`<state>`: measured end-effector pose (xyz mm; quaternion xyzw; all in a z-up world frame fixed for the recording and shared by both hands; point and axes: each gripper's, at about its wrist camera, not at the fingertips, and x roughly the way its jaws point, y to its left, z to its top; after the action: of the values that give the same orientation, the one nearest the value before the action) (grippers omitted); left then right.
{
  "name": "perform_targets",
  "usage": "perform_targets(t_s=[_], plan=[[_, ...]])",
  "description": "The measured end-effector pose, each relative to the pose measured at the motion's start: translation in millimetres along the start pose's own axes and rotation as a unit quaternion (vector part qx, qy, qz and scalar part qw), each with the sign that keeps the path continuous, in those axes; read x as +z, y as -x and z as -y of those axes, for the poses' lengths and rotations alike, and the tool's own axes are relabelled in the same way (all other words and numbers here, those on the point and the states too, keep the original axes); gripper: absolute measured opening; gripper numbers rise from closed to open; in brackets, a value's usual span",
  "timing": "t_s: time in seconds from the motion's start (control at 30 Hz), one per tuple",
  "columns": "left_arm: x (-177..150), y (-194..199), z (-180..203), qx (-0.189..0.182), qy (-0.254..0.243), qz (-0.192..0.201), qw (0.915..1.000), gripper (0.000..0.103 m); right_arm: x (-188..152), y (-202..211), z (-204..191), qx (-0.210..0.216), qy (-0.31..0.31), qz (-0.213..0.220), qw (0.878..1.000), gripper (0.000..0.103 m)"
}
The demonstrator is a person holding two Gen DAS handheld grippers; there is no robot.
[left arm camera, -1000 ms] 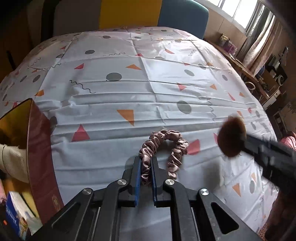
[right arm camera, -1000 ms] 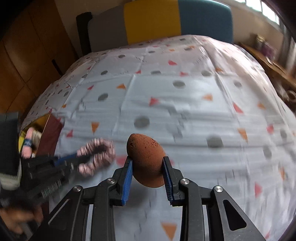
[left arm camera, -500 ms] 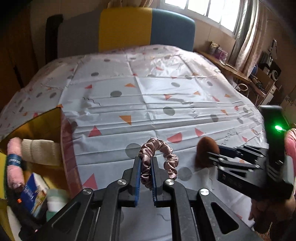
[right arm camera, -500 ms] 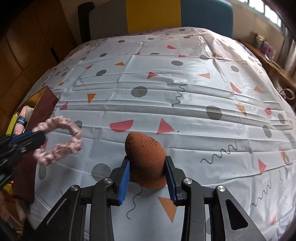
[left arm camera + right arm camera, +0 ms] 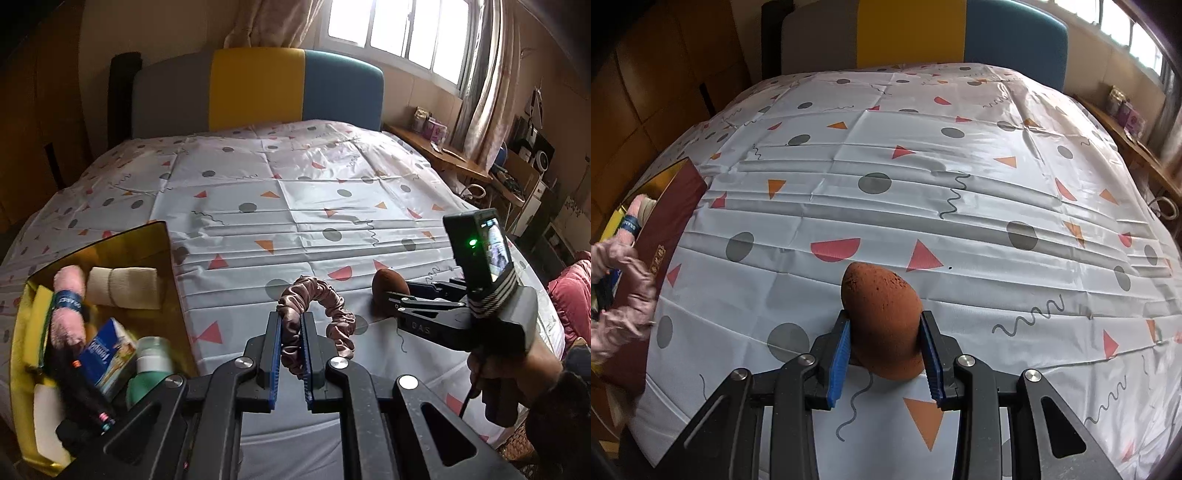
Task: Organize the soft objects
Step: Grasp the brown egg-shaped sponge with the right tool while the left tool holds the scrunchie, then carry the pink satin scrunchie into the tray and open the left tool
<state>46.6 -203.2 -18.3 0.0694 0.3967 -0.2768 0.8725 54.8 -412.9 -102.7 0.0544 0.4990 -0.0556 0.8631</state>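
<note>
Here, left gripper (image 5: 291, 332) jaws clenched on scrunchie (image 5: 321, 317), right gripper (image 5: 886, 347) jaws grasping sponge (image 5: 881, 314), tip forward.

The left gripper (image 5: 291, 332) points forward and down, its blue-padded jaws pressed nearly together on a thin section of a pink scrunchie (image 5: 317, 317), the rest of the loop hanging free to the right. The right gripper (image 5: 884, 345) tilts steeply down, its jaws set apart on either flank of a brown egg-shaped sponge (image 5: 881, 314), pads touching its sides. In the left wrist view the right gripper reaches in from the right edge, its handle wrapped by the person's right hand (image 5: 517, 376).
</note>
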Motion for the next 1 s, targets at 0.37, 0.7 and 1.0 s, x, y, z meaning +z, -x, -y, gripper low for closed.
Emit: perform_targets(t_s=[0.37, 0.7, 1.0], plan=[[-7.7, 37.8, -22.6, 0.018, 0.014, 0.030, 0.9993, 0.009, -0.1, -1.2, 0.7, -0.002, 0.004, 0.001, 1.000, 0.036], [-14.3, 69.6, -60.1, 0.050, 0.039, 0.055, 0.9964, 0.009, -0.9, -1.8, -0.9, -0.006, 0.014, 0.003, 1.000, 0.036], [-32.8, 68.9, -111.1, 0.091, 0.083, 0.040, 0.9916, 0.009, -1.6, -1.7, -1.0, -0.008, 0.017, 0.004, 1.000, 0.036]])
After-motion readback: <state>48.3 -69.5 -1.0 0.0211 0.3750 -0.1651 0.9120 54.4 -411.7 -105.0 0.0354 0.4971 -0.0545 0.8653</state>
